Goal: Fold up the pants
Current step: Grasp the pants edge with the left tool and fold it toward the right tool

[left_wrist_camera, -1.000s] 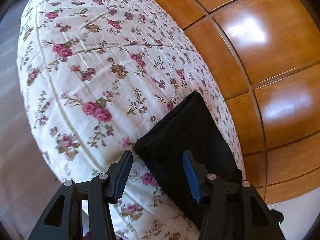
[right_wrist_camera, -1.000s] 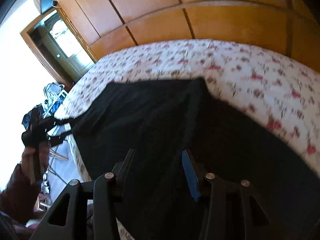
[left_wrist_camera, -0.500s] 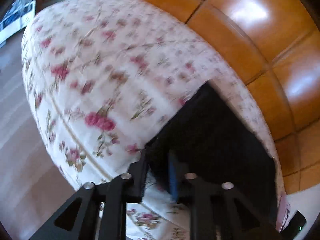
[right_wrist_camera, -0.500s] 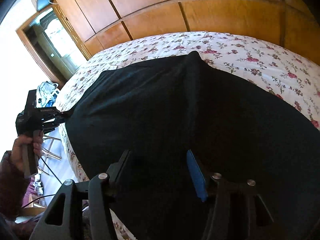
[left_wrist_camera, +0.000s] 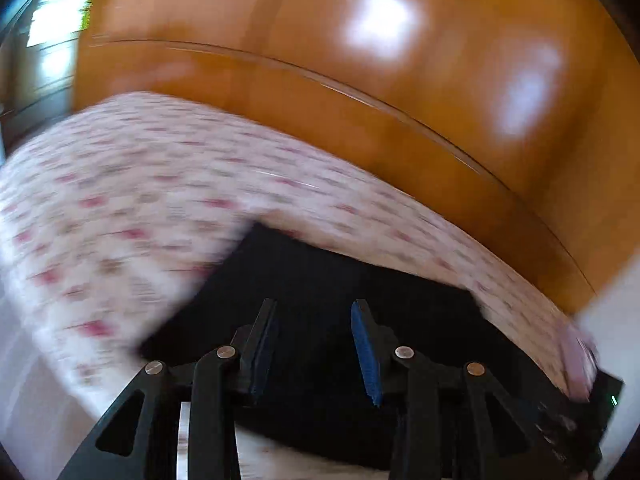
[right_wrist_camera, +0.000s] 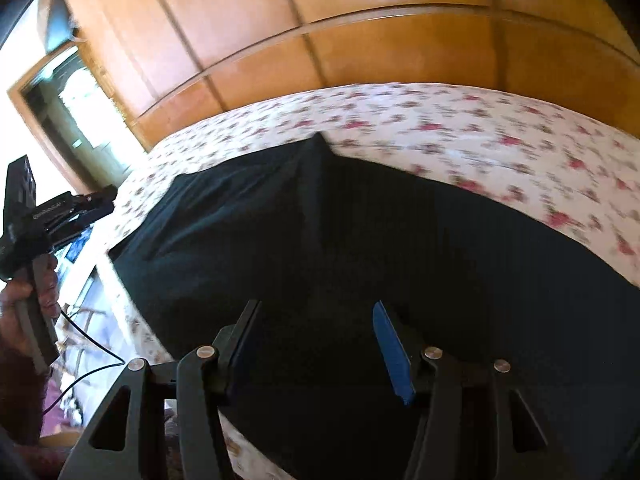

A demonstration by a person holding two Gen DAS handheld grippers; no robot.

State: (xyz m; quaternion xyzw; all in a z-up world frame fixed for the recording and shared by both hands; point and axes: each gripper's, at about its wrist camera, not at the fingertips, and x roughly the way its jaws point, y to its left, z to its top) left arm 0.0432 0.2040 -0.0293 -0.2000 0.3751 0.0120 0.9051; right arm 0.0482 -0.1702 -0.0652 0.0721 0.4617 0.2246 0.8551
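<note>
Black pants [right_wrist_camera: 320,220] lie spread on a bed with a floral sheet [right_wrist_camera: 440,128]. A raised crease runs up the middle of the cloth. My right gripper [right_wrist_camera: 315,308] hovers open above the near part of the pants, with nothing pinched between its blue pads. The left wrist view is blurred by motion. There my left gripper [left_wrist_camera: 313,308] hangs over the black pants [left_wrist_camera: 320,272], its jaws opening and no cloth between them. In the right wrist view the left gripper [right_wrist_camera: 106,200] sits off the bed's left side, apart from the pants' corner.
Polished wooden wardrobe panels [right_wrist_camera: 320,20] rise close behind the bed. A person's hand [right_wrist_camera: 24,292] grips the left tool's handle, with a black cable [right_wrist_camera: 88,344] hanging below. A bright doorway [right_wrist_camera: 72,112] stands at the far left, with clutter on the floor beside the bed.
Half a second ago the left gripper was nipped on the pants' corner; now its jaws are wider, it has let go, risen and rolled. The right gripper opened a little and shifted over the pants.
</note>
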